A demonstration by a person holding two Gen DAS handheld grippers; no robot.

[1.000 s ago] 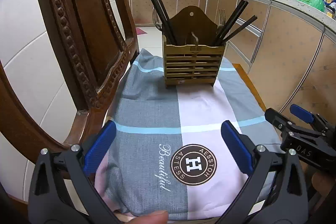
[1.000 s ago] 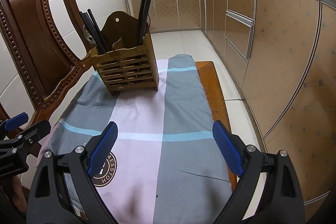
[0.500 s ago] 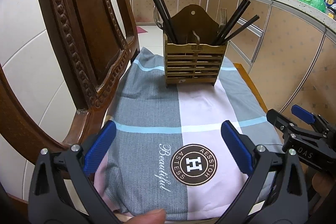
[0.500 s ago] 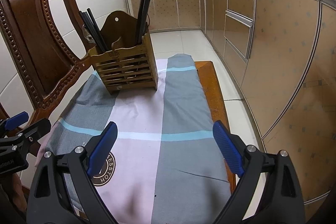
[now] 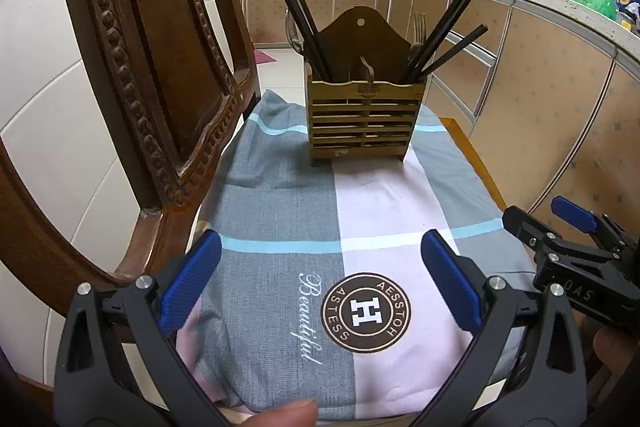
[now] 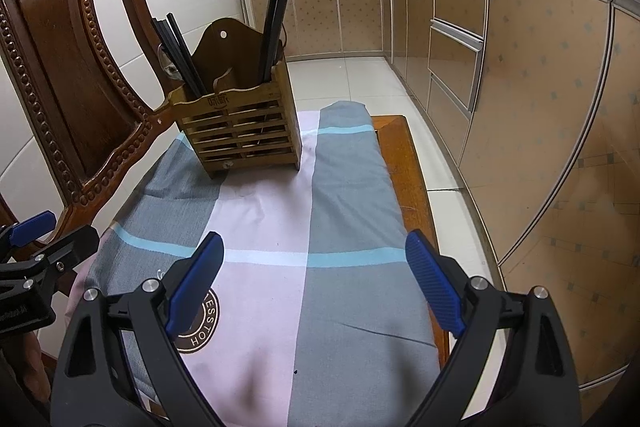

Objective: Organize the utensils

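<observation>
Checked cloth (image 5: 280, 211) on chair, utensil holder (image 5: 364, 123) well ahead of both grippers' fingers (image 5: 190, 281), all spread apart, empty

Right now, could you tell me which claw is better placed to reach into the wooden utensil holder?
Probably the left claw: the utensil holder sits straight ahead of it, front facing. From the right claw it lies off to the left, seen at an angle. Both are open and empty.

The caddy (image 5: 365, 121) is slatted wood, matt and yellowish. The chopsticks (image 5: 306, 27) look smooth and black; the fork (image 5: 419, 27) is shiny metal. The cloth (image 5: 280, 211) is woven fabric — soft, matt. The chair (image 5: 132, 39) is carved wood, glossy — dark varnish.
</observation>
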